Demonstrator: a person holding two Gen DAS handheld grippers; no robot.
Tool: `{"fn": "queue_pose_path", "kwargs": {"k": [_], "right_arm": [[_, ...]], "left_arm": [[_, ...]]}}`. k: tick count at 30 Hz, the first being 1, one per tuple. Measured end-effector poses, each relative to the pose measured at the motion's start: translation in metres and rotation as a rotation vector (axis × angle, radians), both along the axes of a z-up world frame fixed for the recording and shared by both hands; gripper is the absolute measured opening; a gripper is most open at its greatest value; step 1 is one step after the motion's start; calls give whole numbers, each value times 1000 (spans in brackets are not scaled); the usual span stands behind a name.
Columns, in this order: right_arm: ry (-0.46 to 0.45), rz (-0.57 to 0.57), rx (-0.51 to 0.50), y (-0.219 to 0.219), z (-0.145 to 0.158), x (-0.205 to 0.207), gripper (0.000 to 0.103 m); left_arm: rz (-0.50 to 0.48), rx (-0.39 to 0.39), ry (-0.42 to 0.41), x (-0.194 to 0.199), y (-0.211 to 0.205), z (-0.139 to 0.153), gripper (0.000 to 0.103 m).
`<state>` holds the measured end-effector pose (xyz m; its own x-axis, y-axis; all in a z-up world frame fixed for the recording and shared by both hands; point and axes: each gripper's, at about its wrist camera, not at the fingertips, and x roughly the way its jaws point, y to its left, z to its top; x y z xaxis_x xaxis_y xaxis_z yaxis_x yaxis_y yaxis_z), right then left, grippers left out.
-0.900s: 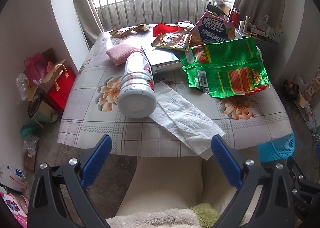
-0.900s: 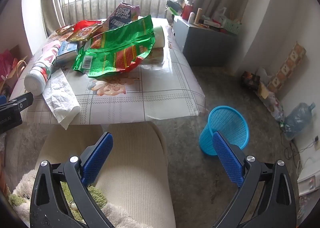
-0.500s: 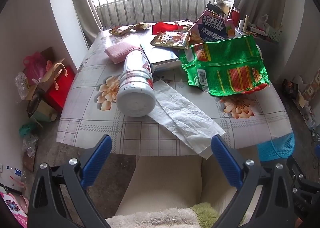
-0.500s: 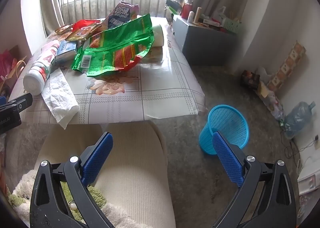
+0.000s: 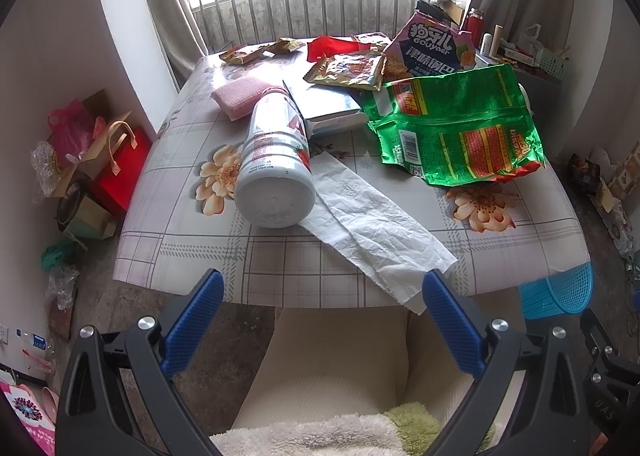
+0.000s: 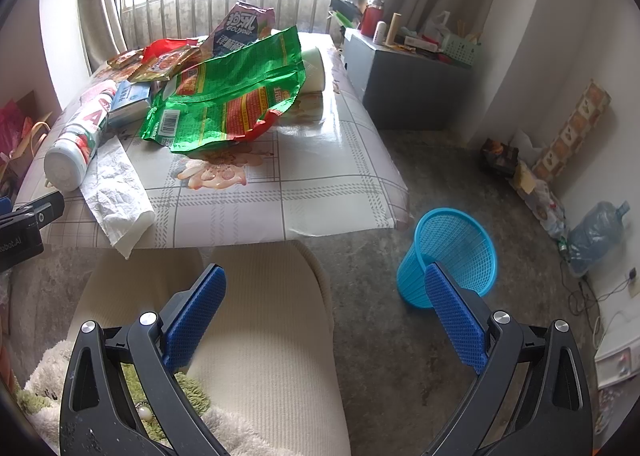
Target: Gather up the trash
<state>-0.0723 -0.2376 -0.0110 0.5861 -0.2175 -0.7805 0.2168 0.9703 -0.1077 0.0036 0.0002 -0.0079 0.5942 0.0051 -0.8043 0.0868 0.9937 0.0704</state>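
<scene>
A table (image 5: 184, 256) with a flowered cloth holds trash. A white bottle (image 5: 276, 160) lies on its side, a crumpled paper towel (image 5: 372, 228) hangs over the near edge, and a big green snack bag (image 5: 460, 128) lies at the right. Behind them are a purple snack bag (image 5: 432, 48), gold wrappers (image 5: 348, 70) and a red wrapper (image 5: 332, 46). My left gripper (image 5: 320, 316) is open and empty, below the table's near edge. My right gripper (image 6: 324, 308) is open and empty above the person's lap. A blue mesh bin (image 6: 452, 256) stands on the floor right of the table.
A pink sponge (image 5: 240, 96) and a flat box (image 5: 328, 104) lie mid-table. A grey cabinet (image 6: 404, 84) with clutter stands at the back right. Bags and a red box (image 5: 120, 168) crowd the floor at the left. A water jug (image 6: 596, 232) is by the right wall.
Both views have shifted only slightly; the table sits a touch lower in the left view. Both grippers stay wide open and empty.
</scene>
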Motion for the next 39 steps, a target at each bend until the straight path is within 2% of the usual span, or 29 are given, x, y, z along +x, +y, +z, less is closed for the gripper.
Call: {"fn": "queue_pose_path", "kwargs": {"k": [39], "right_arm": [[-2,-2,-2,-1,2,0,95]], "left_arm": [[6,10,10,3,0,-5,97]]}}
